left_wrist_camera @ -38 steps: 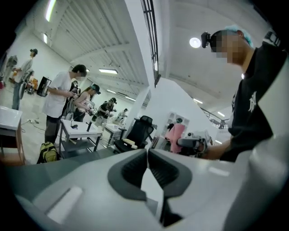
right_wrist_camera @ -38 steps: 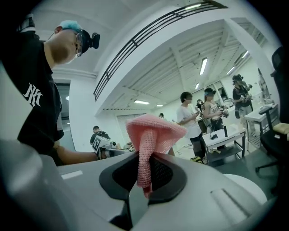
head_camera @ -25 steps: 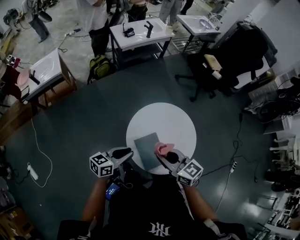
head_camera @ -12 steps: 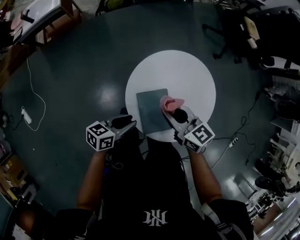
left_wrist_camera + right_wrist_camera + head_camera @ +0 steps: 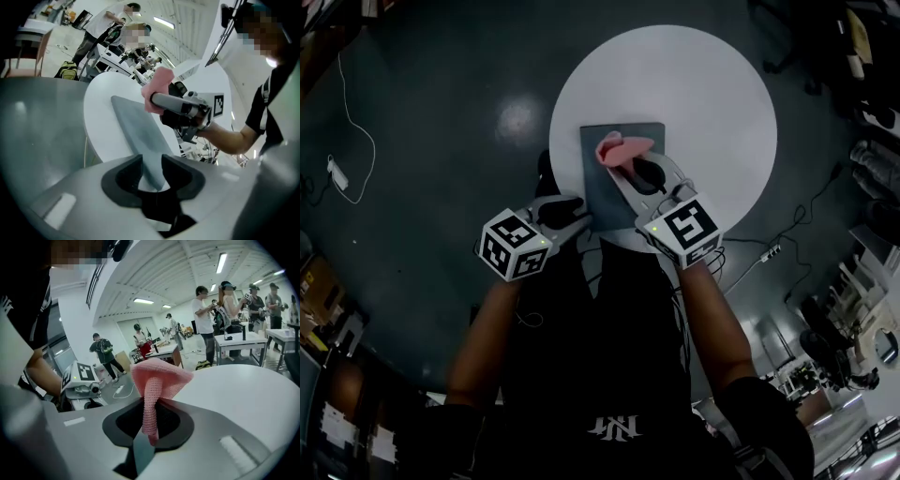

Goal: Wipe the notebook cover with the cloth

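A grey notebook (image 5: 612,187) lies on the round white table (image 5: 712,103), near its front edge. My right gripper (image 5: 628,169) is shut on a pink cloth (image 5: 617,148), which hangs over the notebook's far half. In the right gripper view the cloth (image 5: 157,378) is pinched into a strip between the jaws. My left gripper (image 5: 572,211) is at the notebook's near left corner. Its jaws have just been opening and stand open (image 5: 151,171). The notebook's corner (image 5: 140,140) shows between them, not pressed.
The dark floor surrounds the table, with a white cable (image 5: 352,122) and a power strip (image 5: 333,169) at the left. Several people (image 5: 206,322) and work tables (image 5: 239,341) stand far off in the room. Dark chairs and clutter fill the right edge (image 5: 862,141).
Both grippers have come down toward the table. The cloth has moved from beside the notebook's right edge to over its far half. The left jaws now stand wider, at the notebook's near corner.
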### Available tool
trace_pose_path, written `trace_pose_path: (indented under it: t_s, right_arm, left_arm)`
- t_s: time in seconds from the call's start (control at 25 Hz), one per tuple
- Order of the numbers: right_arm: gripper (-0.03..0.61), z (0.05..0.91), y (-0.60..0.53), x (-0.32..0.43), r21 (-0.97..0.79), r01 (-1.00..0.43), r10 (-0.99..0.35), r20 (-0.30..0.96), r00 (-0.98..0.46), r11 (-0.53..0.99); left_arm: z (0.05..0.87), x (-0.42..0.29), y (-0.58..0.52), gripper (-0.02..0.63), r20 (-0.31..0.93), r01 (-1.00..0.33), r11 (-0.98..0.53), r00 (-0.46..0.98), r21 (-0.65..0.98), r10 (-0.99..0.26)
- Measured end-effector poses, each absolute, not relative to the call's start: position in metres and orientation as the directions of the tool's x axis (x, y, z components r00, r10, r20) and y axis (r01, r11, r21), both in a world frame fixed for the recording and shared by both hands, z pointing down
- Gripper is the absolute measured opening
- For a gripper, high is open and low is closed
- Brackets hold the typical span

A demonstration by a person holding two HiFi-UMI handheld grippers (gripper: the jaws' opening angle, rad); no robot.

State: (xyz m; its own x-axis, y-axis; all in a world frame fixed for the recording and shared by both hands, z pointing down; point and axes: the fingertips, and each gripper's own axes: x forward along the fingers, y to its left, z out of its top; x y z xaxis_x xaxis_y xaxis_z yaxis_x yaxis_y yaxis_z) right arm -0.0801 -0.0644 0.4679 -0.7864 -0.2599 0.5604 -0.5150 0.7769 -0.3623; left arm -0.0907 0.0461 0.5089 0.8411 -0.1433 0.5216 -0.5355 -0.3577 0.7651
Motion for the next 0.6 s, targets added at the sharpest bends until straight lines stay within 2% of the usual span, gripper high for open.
trace_pose_path:
  t_s: [0.28,0.6]
  right_arm:
    - [0.043,0.492,-0.064,-0.119,-0.281,-0.458,-0.216,0.603,-0.768,0.843]
    - [0.040,0.512,-0.076,-0.138,-0.206,-0.533,-0.261,0.695,-0.670,0.820]
  left_arm:
    - [0.528,-0.090,0.055,0.113,0.563,-0.567,-0.332,0.818,0.753,-0.119]
    - [0.536,-0.090,0.059,0.071,0.587,-0.590,-0.321,0.801,0.741,-0.117]
